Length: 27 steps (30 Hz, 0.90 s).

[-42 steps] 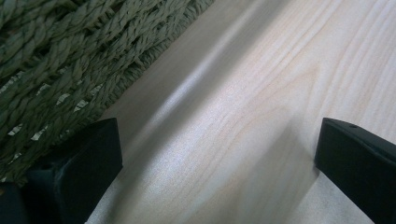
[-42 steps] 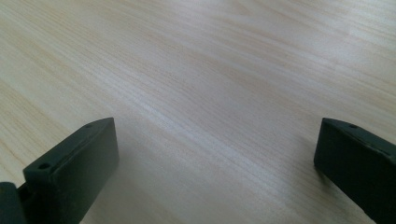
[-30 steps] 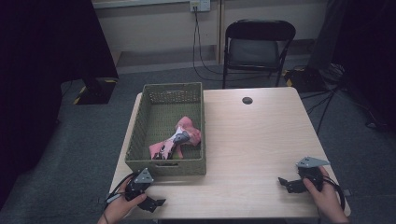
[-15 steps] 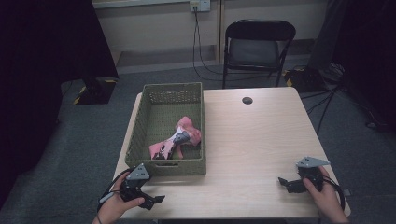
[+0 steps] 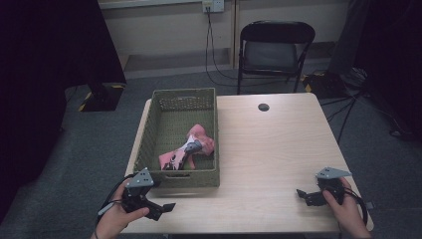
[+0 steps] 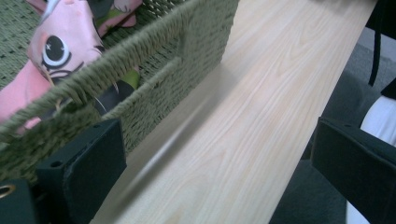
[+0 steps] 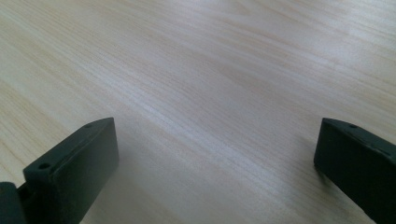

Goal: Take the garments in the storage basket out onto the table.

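Pink toy in basket, beyond left hand-held gripper.

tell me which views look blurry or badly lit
High view: dim, both upper corners nearly black, table evenly lit. Left gripper view: basket wall and tabletop smeared with blur. Right gripper view: soft focus, pale glare across the wood top right.

I can read no words, numbers or brand marks anywhere in front of me. The pink toy in the green basket carries a printed cartoon eye, black with white sparkles, but no lettering that I can make out. The table is bare wood grain without any label.
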Each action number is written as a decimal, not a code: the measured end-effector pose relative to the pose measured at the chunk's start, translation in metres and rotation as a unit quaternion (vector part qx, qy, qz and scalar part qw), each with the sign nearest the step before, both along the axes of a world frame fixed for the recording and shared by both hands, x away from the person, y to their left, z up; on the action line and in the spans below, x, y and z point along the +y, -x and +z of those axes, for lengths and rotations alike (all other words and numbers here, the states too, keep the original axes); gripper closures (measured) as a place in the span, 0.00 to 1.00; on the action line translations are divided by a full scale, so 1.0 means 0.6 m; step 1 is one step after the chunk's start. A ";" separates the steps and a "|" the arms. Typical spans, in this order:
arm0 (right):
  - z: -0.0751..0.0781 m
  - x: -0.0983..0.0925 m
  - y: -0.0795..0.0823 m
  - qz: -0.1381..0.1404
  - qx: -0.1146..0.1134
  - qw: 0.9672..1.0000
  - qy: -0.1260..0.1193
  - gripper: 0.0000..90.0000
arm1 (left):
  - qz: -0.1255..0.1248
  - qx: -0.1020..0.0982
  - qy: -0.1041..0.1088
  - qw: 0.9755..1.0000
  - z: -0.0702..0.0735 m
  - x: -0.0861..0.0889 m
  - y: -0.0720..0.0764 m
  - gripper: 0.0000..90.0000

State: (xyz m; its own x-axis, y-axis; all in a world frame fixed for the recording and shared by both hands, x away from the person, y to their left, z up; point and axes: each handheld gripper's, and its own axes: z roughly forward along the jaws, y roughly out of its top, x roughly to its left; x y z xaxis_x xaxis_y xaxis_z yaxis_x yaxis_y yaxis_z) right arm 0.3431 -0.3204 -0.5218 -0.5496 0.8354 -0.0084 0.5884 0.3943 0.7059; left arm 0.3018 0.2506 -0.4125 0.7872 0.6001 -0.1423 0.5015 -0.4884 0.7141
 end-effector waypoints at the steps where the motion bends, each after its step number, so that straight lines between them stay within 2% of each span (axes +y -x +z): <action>1: 0.000 0.000 0.000 0.000 0.000 1.000 0.000 0.00 | 0.002 -0.002 -0.005 1.000 0.004 -0.002 0.000 0.03; 3: 0.000 0.000 0.000 0.000 0.000 1.000 0.000 0.00 | 0.002 0.001 -0.008 1.000 0.012 -0.005 -0.002 0.04; 8: 0.000 0.000 0.000 0.000 0.000 1.000 0.000 0.00 | -0.002 -0.007 -0.010 1.000 0.037 -0.012 -0.014 0.04; 12: 0.000 0.000 0.000 0.000 0.000 1.000 0.000 0.00 | 0.007 -0.009 -0.016 1.000 0.057 -0.020 -0.025 0.04; 22: 0.000 0.000 0.000 0.000 0.000 1.000 0.000 0.00 | 0.008 -0.021 -0.036 0.999 0.086 -0.054 -0.070 0.04; 26: 0.000 0.000 0.000 0.000 0.000 1.000 0.000 0.00 | 0.013 -0.039 -0.061 0.997 0.098 -0.068 -0.089 0.04; 27: 0.000 0.000 0.000 0.000 0.000 1.000 0.000 0.00 | 0.014 -0.042 -0.061 0.997 0.100 -0.070 -0.093 0.04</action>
State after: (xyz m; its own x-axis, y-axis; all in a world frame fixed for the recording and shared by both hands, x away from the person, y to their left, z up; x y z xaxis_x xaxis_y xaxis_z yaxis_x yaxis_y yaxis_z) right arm 0.3431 -0.3204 -0.5218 -0.5497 0.8354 -0.0081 0.5886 0.3941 0.7058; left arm 0.3575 0.2085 -0.3523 0.7765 0.6301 -0.0006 0.4563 -0.5616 0.6903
